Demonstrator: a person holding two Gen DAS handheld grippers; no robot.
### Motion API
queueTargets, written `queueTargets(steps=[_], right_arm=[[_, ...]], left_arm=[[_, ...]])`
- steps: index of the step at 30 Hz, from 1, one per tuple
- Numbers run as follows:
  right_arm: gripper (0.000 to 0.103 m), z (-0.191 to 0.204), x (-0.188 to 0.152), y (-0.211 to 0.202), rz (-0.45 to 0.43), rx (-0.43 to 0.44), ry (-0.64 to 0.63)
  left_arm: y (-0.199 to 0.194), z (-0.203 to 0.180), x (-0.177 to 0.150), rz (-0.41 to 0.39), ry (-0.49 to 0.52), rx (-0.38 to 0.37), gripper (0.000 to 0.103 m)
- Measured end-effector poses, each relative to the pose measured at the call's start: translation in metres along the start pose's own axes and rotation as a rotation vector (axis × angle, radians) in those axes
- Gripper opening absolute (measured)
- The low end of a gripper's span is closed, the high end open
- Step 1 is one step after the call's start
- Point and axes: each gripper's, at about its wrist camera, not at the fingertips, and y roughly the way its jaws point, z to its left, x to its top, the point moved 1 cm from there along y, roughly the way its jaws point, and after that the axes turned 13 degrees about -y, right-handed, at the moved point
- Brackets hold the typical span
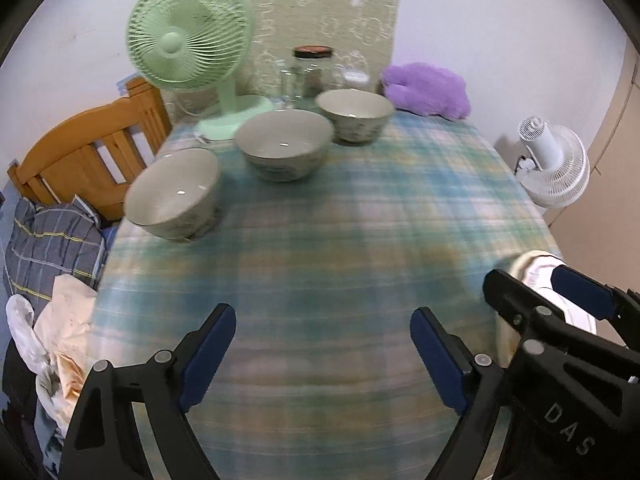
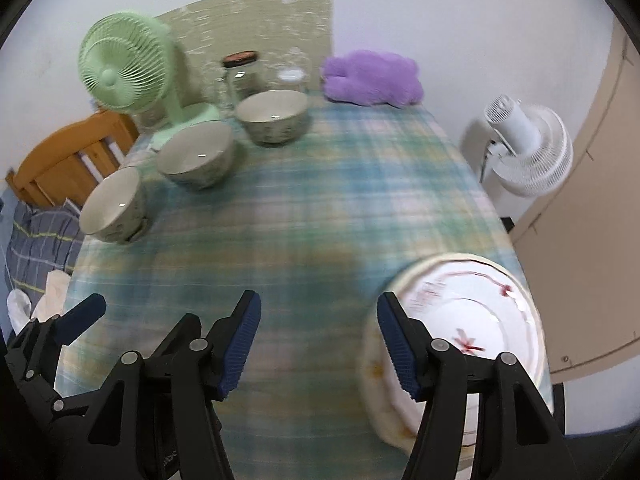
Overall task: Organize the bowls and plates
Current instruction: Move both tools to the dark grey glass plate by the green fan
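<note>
both tongs stand apart, empty: left gripper (image 1: 323, 354), right gripper (image 2: 319, 344). three bowls (image 1: 285, 147) line the table's (image 1: 340, 232) far left, nearer the left gripper. plates (image 2: 472, 320) lie stacked just beside the right gripper.

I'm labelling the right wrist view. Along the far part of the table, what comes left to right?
Green fan → jar with dark lid → purple plush toy → white fan, standing off the table.
</note>
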Motion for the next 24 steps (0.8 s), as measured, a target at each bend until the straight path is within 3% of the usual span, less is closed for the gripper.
queueTargets(steps=[2, 10, 13, 20, 24], right_arm=[[0.076, 0.017, 0.006, 0.0, -0.009, 0.001, 0.004], [0.078, 0.08, 0.034, 0.008, -0.038, 0.023, 0.012], [0.078, 0.101, 0.048, 0.014, -0.06, 0.038, 0.012], [0.078, 0.135, 0.085, 0.038, -0.094, 0.066, 0.023], [0.078, 0.15, 0.107, 0.058, -0.101, 0.104, 0.029]], left_arm=[[0.0, 0.02, 0.007, -0.008, -0.003, 0.001, 0.089], [0.004, 0.081, 0.032, -0.031, -0.015, 0.023, 0.088], [0.008, 0.1, 0.045, -0.044, -0.026, 0.032, 0.08], [0.029, 0.138, 0.082, -0.066, -0.086, 0.082, 0.075], [0.05, 0.157, 0.101, -0.073, -0.116, 0.106, 0.067]])
